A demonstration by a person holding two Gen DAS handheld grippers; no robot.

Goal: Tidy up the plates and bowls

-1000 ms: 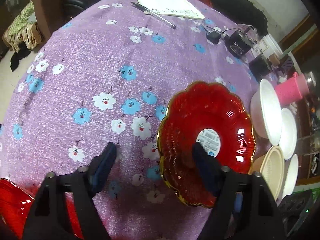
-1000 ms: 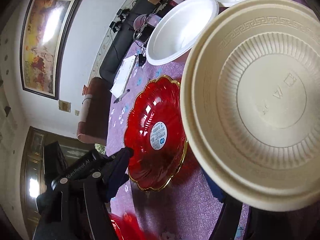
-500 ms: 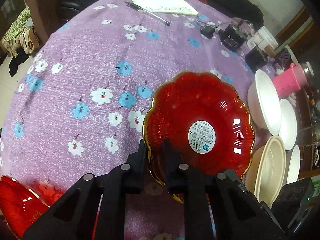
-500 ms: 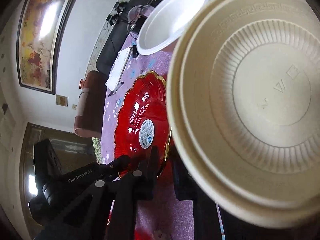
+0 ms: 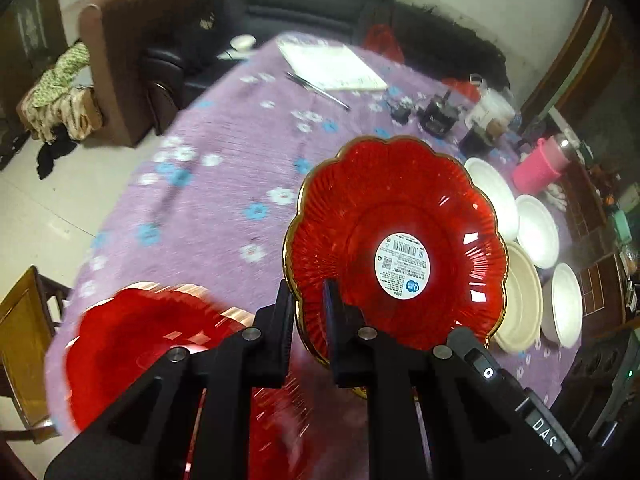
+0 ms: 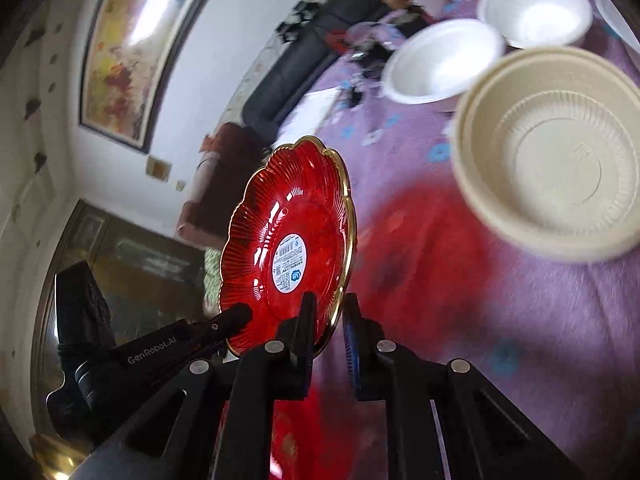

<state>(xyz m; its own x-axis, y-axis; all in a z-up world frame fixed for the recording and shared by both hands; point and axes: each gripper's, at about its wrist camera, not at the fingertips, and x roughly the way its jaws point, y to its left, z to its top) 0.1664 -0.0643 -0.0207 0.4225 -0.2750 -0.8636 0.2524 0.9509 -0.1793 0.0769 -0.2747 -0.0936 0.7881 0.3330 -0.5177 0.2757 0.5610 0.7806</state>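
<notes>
Two sets of tongs, our left and our right, each pinch the gold rim of one scalloped red glass plate, lifted tilted above the purple flowered desk, beside the cream ribbed bowl.

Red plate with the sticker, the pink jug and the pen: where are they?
Red plate (image 5: 436, 200), left wrist view, on its ribbed inner wall.
Pink jug (image 5: 538, 168), left wrist view, on its side.
Pen (image 5: 320, 89), left wrist view, on its shaft.
</notes>
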